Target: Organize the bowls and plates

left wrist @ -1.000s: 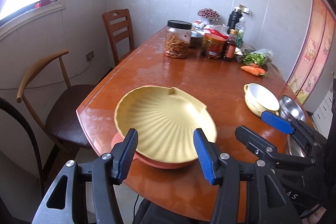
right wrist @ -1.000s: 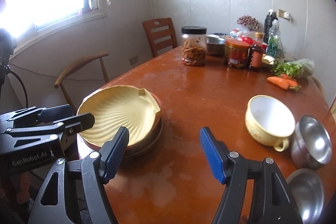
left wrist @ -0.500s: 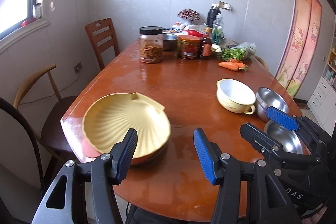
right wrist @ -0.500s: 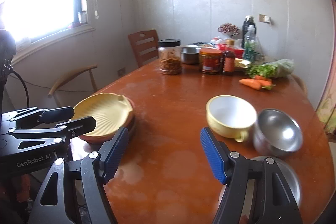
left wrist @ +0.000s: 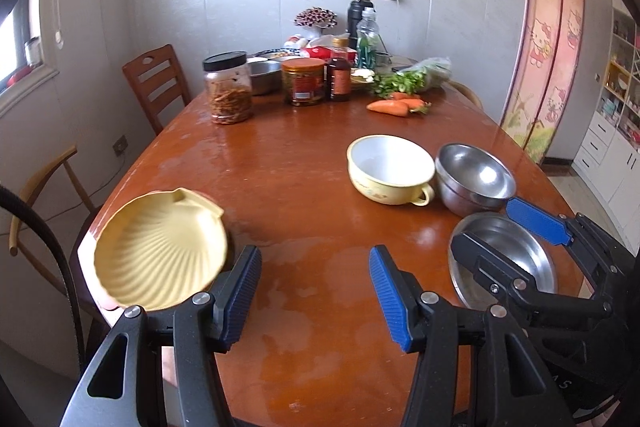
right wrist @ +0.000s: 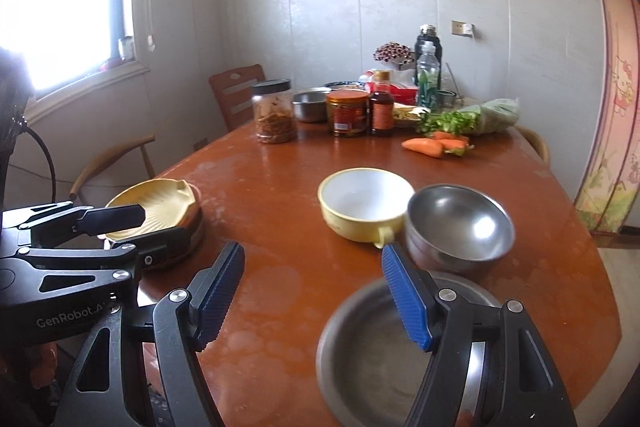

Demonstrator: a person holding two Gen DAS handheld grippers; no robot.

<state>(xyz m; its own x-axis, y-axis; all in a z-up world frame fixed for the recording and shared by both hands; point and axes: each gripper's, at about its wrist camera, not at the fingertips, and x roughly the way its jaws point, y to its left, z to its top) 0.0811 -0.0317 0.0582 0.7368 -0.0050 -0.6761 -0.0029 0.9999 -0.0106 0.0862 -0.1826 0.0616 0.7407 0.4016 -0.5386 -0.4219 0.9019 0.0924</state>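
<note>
A yellow shell-shaped plate [left wrist: 160, 251] lies on a reddish plate at the table's near left edge; it also shows in the right wrist view [right wrist: 156, 203]. A yellow bowl with a handle [left wrist: 390, 169] [right wrist: 366, 203] stands mid-right, beside a steel bowl [left wrist: 474, 179] [right wrist: 460, 223]. A flat steel plate [left wrist: 504, 263] [right wrist: 384, 343] lies near the front right. My left gripper [left wrist: 314, 293] is open and empty above the table's front. My right gripper [right wrist: 312, 293] is open and empty, its right finger over the steel plate.
At the far end of the brown table [left wrist: 296, 163] stand a jar of snacks [left wrist: 228, 87], a red-labelled jar [left wrist: 303, 81], bottles, a steel bowl, greens and carrots [left wrist: 396, 105]. Wooden chairs [left wrist: 156, 83] stand along the left side.
Both grippers have swung to the right, away from the shell plate. The yellow bowl, steel bowl and steel plate have come further into view. Both grippers stay open.
</note>
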